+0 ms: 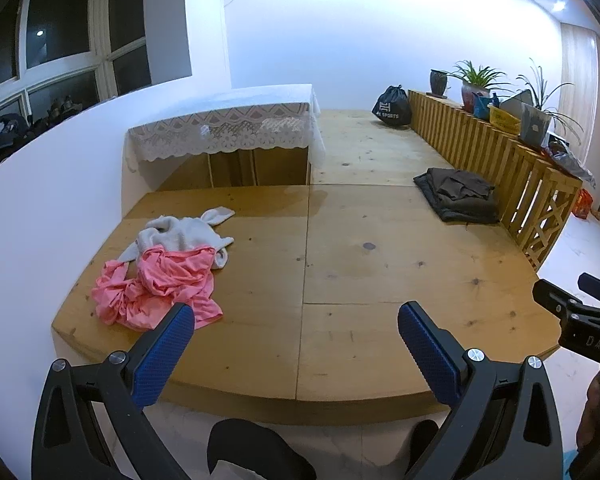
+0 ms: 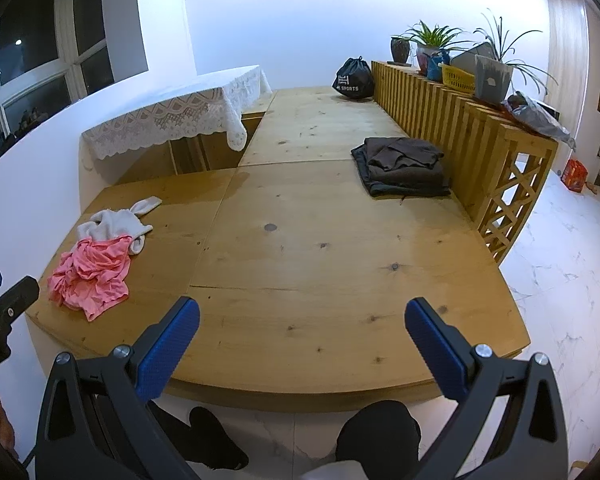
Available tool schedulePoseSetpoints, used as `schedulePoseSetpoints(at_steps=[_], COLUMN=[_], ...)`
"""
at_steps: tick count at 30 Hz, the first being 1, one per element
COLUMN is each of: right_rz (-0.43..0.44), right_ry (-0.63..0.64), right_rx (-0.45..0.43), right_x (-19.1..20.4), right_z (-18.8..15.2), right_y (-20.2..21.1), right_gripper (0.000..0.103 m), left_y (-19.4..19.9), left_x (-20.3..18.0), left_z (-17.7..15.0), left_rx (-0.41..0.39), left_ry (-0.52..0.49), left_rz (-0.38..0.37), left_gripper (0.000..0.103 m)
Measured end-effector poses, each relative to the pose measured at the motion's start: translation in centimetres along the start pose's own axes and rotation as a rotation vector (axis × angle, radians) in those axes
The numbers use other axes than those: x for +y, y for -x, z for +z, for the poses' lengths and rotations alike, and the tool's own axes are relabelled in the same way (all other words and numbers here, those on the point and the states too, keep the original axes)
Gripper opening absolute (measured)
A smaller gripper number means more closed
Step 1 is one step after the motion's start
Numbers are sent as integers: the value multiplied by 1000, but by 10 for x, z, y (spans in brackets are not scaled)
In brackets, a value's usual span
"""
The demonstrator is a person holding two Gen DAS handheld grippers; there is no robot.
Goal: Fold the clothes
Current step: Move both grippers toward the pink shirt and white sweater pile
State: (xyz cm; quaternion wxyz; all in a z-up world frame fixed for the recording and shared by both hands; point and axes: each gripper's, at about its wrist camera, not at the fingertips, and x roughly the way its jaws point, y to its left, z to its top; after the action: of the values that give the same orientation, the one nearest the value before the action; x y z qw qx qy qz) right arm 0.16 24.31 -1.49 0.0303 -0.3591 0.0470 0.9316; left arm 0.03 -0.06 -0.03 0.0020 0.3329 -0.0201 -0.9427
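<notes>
Left gripper (image 1: pixel 296 316) and right gripper (image 2: pixel 302 312): jaws wide apart, empty. Pink shirt (image 1: pixel 156 288) crumpled at left of frame, folded pile (image 1: pixel 458 194) at upper right.

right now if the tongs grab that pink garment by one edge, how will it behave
The pink garment lies crumpled in thin, soft folds, so it will probably hang limp and unfurl rather than hold shape. It looks light. Its far edge overlaps the white garment, so lifting might drag that along.
</notes>
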Motion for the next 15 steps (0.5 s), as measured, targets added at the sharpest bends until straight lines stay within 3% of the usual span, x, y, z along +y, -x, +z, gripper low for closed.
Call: schedulePoseSetpoints(at_steps=[7,15], right_rz=[3,6], right_ry=[0,17], right_rx=[-2,17], right_x=[3,6], right_z=[-6,-4], right_y=[-4,-13], right_gripper=[103,103], left_y=[1,-11], left_x=[8,2], left_z=[-6,1], left_rx=[-20,17], left_ry=[7,-10], left_rz=[-8,29], left_gripper=[102,102])
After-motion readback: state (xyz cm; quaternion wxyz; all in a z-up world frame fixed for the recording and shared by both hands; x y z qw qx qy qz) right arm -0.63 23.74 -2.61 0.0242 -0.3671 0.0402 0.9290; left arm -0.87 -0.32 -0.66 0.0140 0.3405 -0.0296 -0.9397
